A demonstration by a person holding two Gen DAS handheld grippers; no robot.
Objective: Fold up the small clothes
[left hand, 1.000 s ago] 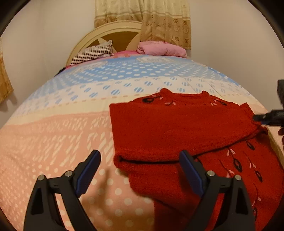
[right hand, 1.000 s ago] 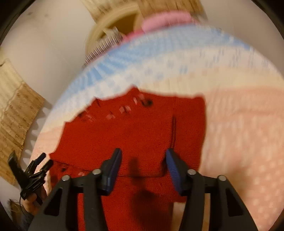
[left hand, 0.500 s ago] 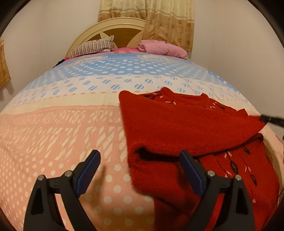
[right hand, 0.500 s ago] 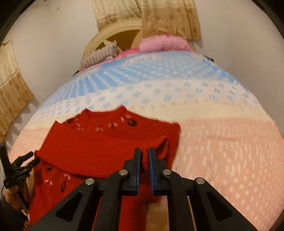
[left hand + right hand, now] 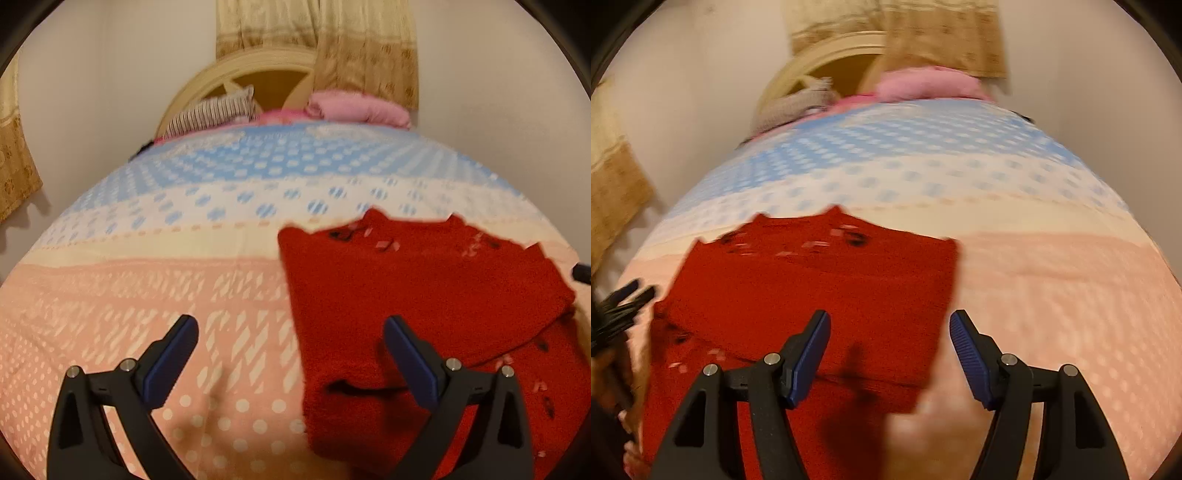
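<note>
A red knitted sweater (image 5: 424, 295) with small dark and pink motifs lies on the bed, its sleeves folded across the body. My left gripper (image 5: 291, 354) is open and empty, hovering over the sweater's left edge. In the right wrist view the sweater (image 5: 820, 288) fills the lower left. My right gripper (image 5: 890, 350) is open and empty above the sweater's right edge. The left gripper's tips (image 5: 624, 299) show at the far left of the right wrist view.
The bed cover (image 5: 147, 295) has pink, cream and blue bands with dots. A striped pillow (image 5: 214, 112) and a pink pillow (image 5: 354, 109) lie by the cream headboard (image 5: 258, 70). Curtains hang behind. The wall is close on the right.
My right gripper was shut on the sweater's folded sleeve half a second ago; it has let go and opened wide. The left gripper stayed open and shifted slightly.
</note>
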